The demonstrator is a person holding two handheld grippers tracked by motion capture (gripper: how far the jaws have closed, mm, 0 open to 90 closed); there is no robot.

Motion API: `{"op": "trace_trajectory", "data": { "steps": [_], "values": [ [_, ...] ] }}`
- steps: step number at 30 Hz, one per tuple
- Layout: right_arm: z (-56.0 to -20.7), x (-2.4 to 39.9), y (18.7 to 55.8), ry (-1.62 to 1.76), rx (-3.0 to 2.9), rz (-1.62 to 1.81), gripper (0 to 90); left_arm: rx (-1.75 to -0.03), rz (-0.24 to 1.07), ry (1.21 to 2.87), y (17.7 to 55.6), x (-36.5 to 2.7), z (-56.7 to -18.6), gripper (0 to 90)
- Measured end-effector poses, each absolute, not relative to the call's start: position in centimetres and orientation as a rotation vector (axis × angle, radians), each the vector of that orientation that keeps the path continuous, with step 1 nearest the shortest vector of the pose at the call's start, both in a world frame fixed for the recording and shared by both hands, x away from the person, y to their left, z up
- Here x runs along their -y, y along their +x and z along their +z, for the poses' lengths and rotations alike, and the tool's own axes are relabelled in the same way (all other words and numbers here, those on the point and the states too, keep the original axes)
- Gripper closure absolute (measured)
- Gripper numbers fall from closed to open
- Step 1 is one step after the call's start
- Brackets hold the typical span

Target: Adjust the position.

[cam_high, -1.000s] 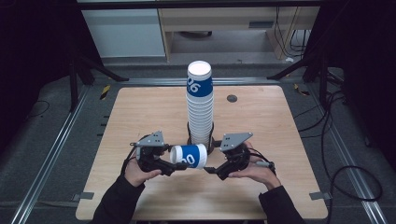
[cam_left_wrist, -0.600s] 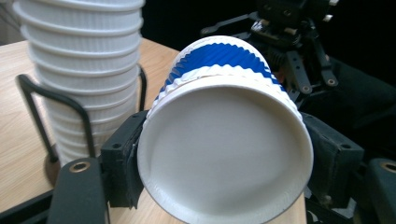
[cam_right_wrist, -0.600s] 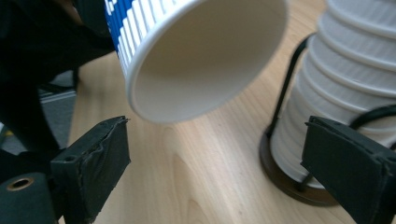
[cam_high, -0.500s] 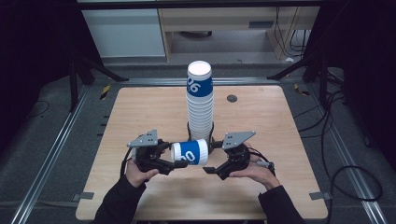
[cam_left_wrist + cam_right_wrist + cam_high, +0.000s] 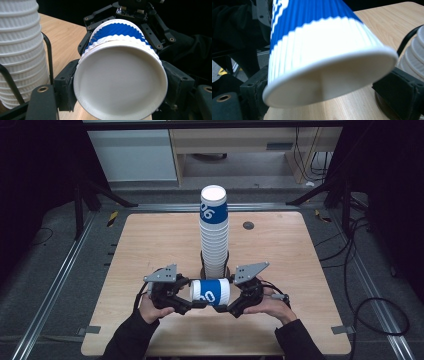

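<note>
Near the table's front edge, just before the tall cup stack point(image 5: 214, 232), a blue-and-white paper cup point(image 5: 210, 292) lies sideways between both grippers. The left gripper point(image 5: 117, 86) clamps its base end; the right gripper point(image 5: 329, 92) has been closing around the rim, contact unclear. Uneven squeezing could crush the ribbed wall or knock the stack.

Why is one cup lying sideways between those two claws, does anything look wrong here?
Nothing looks damaged or spilled. The odd one out is the blue-and-white cup, held on its side above the table between the left gripper and right gripper, while the tall cup stack behind it stands upright in its holder.
</note>
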State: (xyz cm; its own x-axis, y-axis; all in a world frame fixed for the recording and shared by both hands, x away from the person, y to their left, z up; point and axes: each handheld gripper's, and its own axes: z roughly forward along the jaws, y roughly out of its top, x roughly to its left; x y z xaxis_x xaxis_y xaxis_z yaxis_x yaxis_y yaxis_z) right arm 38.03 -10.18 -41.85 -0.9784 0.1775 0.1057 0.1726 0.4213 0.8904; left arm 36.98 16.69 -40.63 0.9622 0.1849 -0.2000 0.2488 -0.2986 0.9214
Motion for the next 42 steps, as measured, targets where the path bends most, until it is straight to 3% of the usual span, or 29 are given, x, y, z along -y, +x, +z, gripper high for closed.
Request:
{"op": "trace_trajectory", "data": {
  "steps": [14,22,30,37,41,42],
  "values": [
    [-42.2,10.2,38.1,0.288,-2.675,1.649,14.4,-0.326,-0.084,1.925,37.1,-16.5,-40.9,25.6],
    [-41.9,10.9,38.1,0.277,-2.678,1.601,15.2,-0.333,-0.067,1.956,37.2,-16.9,-40.7,17.7],
    [-42.3,10.2,37.8,0.226,-2.757,1.412,15.2,-0.298,-0.073,2.113,37.2,-16.3,-41.2,13.6],
    [-43.0,8.9,37.4,0.173,-2.831,1.284,15.2,-0.258,-0.088,2.262,37.0,-14.8,-42.4,16.0],
    [-43.1,8.7,37.4,0.155,-2.836,1.279,15.2,-0.25,-0.097,2.296,36.9,-14.6,-42.8,21.2],
    [-43.1,8.6,37.3,0.149,-2.838,1.283,15.0,-0.25,-0.104,2.299,37.1,-14.7,-42.8,26.0]
  ]
}}
